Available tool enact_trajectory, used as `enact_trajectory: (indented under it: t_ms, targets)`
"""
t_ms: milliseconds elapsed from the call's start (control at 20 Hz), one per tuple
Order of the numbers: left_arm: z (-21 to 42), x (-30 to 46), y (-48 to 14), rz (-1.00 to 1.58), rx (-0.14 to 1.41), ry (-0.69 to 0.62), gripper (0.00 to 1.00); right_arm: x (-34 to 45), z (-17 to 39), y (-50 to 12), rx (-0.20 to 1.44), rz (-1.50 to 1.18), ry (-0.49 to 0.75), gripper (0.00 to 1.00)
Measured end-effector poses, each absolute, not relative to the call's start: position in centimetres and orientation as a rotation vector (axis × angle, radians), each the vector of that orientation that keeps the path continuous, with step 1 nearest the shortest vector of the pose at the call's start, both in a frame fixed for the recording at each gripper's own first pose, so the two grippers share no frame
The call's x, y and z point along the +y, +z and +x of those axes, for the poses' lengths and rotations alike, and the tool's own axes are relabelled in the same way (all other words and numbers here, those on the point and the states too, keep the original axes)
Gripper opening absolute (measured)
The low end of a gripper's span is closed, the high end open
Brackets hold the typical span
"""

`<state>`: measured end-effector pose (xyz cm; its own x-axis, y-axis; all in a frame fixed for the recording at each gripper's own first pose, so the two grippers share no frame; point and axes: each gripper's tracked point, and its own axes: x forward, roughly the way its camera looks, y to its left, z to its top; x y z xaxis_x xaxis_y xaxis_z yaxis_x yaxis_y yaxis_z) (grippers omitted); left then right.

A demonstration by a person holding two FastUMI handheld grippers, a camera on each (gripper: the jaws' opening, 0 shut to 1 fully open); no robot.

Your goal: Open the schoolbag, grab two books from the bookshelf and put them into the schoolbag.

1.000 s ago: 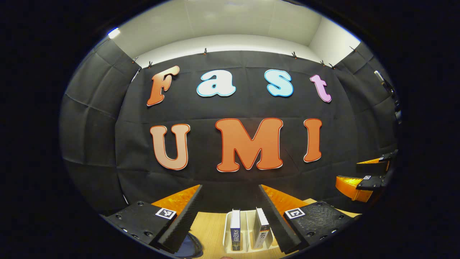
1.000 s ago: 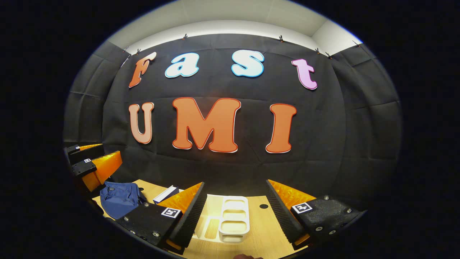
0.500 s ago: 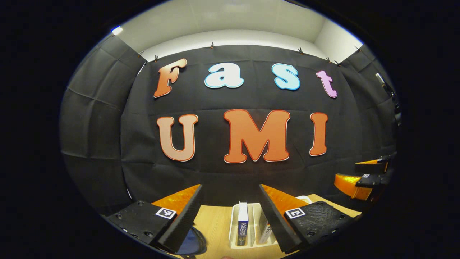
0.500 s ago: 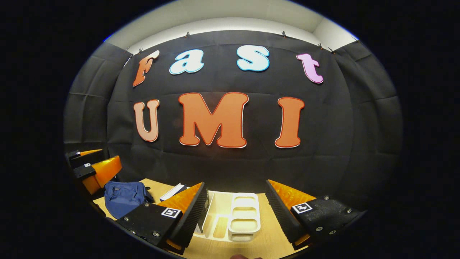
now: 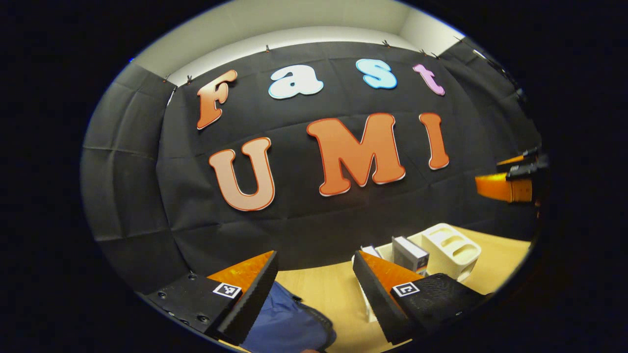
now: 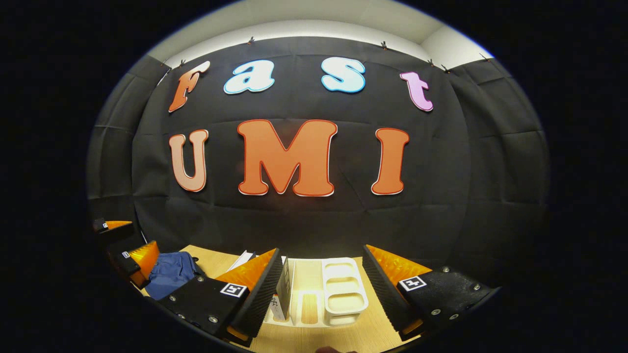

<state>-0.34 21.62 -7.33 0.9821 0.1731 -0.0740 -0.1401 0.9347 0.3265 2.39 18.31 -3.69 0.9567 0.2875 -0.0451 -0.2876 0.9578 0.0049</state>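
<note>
On the wooden table (image 6: 314, 338), white bookshelf (image 6: 343, 294) with upright books (image 5: 409, 254); both claws spread, empty.

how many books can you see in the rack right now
2. In the left gripper view, one book stands upright in the white rack; the other book peeks out left of it, behind the left tool's finger. More could be hidden.

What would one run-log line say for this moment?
left claw: open, above schoolbag | right claw: open, facing bookshelf | books: in bookshelf
</note>
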Motion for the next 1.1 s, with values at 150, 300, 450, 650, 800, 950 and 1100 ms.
enact_trajectory:
  t_ms: [150, 300, 450, 650, 800, 950, 1100]
  targets:
    - [-0.9, 23.8, -11.7, 0.390, 0.197, 0.162, 0.96, 18.7, 2.5, -4.3, 0.055, -0.015, 0.265, 0.96]
    - [-1.8, 26.3, -16.7, 0.475, 0.314, 0.175, 0.96, 18.7, 2.9, -5.0, 0.070, -0.032, 0.243, 0.97]
    - [-3.4, 28.2, -22.0, 0.590, 0.458, 0.185, 0.98, 18.8, 3.0, -5.6, 0.081, -0.055, 0.228, 0.96]
    - [-5.0, 29.9, -28.0, 0.776, 0.592, 0.173, 0.97, 18.8, 3.2, -6.3, 0.091, -0.080, 0.214, 0.97]
    - [-6.1, 30.0, -31.2, 0.858, 0.650, 0.132, 0.97, 18.8, 3.2, -6.9, 0.105, -0.094, 0.212, 0.97]
    - [-7.3, 30.1, -33.5, 0.904, 0.714, 0.113, 0.97, 18.7, 3.5, -7.4, 0.117, -0.102, 0.207, 0.97]
    - [-8.0, 30.0, -35.0, 0.935, 0.762, 0.094, 0.97, 18.6, 3.7, -7.5, 0.120, -0.102, 0.204, 0.97]
